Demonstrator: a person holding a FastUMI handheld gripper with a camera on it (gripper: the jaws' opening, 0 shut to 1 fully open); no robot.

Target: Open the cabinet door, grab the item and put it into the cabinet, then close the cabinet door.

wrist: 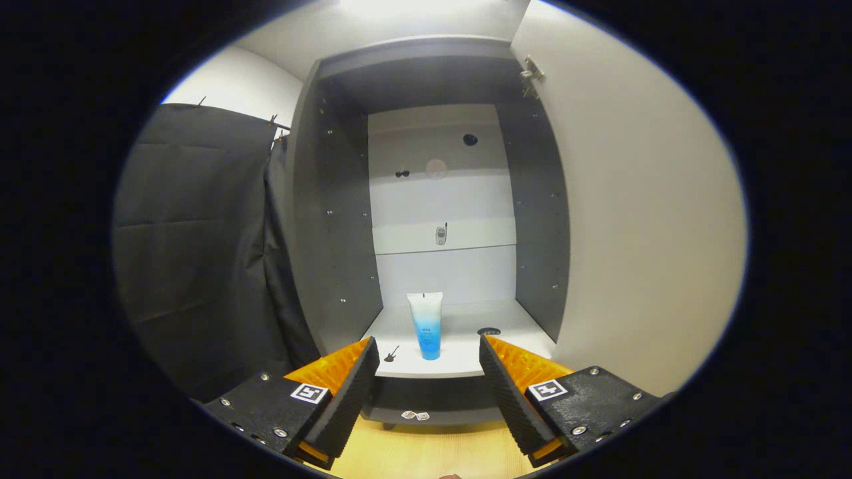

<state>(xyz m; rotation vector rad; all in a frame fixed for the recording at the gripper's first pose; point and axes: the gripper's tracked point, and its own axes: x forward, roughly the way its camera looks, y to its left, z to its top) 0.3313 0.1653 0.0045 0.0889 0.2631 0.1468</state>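
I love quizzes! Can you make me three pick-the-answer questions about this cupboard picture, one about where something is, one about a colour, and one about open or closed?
1. Where is the tube?
A. standing on the lower shelf inside the cupboard
B. lying on the floor
C. held between the gripper's fingers

2. What colours are on the tube?
A. red and yellow
B. white fading to blue
C. all green

3. How is the cupboard door?
A. shut
B. taken off
C. swung open to the right

Answers:
1. A, the tube stands upright on the shelf, just beyond the fingers of the gripper.
2. B, its top is white and its bottom is blue.
3. C, the door stands wide and the inside of the cupboard shows. The gripper is open, its fingers apart and holding nothing.
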